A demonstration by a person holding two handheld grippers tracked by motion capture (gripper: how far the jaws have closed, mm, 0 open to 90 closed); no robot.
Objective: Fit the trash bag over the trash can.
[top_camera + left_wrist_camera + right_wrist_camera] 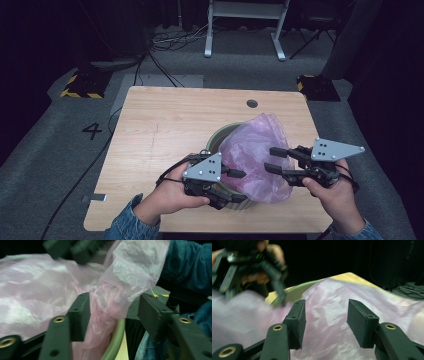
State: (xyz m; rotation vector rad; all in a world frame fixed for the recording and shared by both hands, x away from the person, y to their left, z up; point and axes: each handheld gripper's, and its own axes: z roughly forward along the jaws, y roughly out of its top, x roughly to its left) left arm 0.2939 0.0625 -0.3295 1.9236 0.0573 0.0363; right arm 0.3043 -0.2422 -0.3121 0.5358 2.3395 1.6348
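Observation:
A pale green bin [218, 136] stands on the wooden table [165, 125] toward its front right. A crumpled pink plastic bag [257, 150] drapes over the bin's mouth and right side. My left gripper [236, 186] is at the bin's near rim. In the left gripper view its jaws [113, 312] stand apart, straddling the green rim [116, 340] and a fold of the bag [110, 297]; the film brushes one pad without being pinched. My right gripper [270, 159] points left against the bag's right side, open. Its jaws [325, 317] hover apart over the pink film [327, 340].
A round cable hole [252, 103] sits near the table's far edge. Behind the table are white frame legs [209, 35], floor cables [165, 40] and two yellow-black striped bases [80, 86]. A "4" [92, 131] marks the floor at left. The table's left half is bare wood.

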